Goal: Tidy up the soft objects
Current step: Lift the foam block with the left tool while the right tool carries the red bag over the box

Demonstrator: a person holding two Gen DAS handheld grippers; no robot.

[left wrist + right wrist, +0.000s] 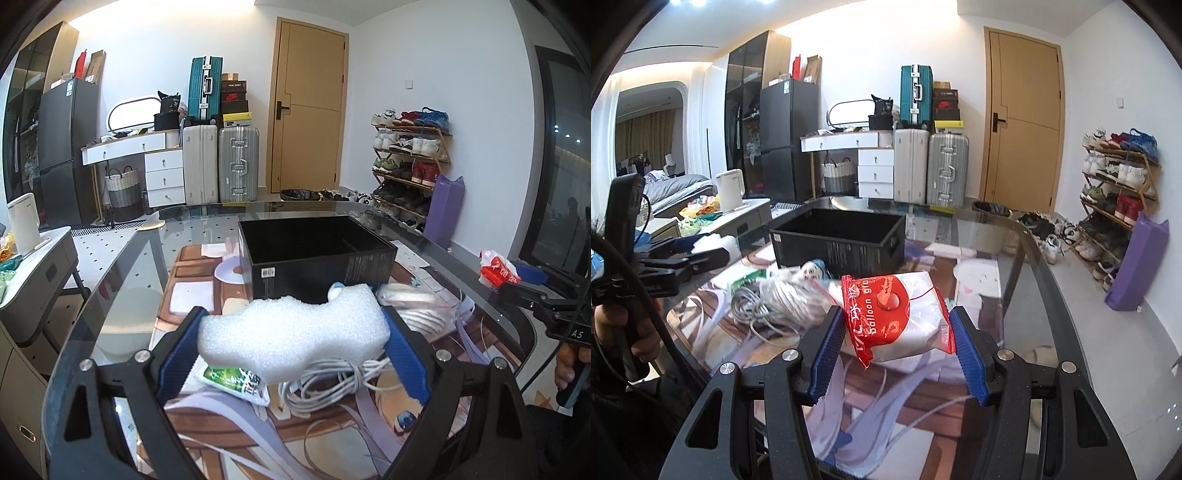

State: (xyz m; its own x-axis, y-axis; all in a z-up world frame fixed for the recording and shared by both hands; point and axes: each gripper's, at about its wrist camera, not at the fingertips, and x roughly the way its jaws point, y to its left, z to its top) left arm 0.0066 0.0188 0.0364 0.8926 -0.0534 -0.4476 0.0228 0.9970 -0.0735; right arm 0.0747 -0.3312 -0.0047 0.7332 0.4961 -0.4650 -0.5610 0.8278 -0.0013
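My left gripper [293, 332] is shut on a white foam piece [291, 332] and holds it above the table, just in front of an open black box [317, 254]. My right gripper [897, 325] is shut on a red and white balloon packet [897, 317], held above the table right of the box [838, 240]. Under the foam lie a green sachet [236, 382] and a coiled white cable [332, 384]. A bagged cable [417, 306] and a small plush toy [812, 271] lie by the box.
The glass table [110, 295] carries an anime-print mat [332, 435]. The right gripper with its packet shows at the right in the left wrist view [498, 273]. Suitcases, a white dresser, a shoe rack and a door stand beyond the table.
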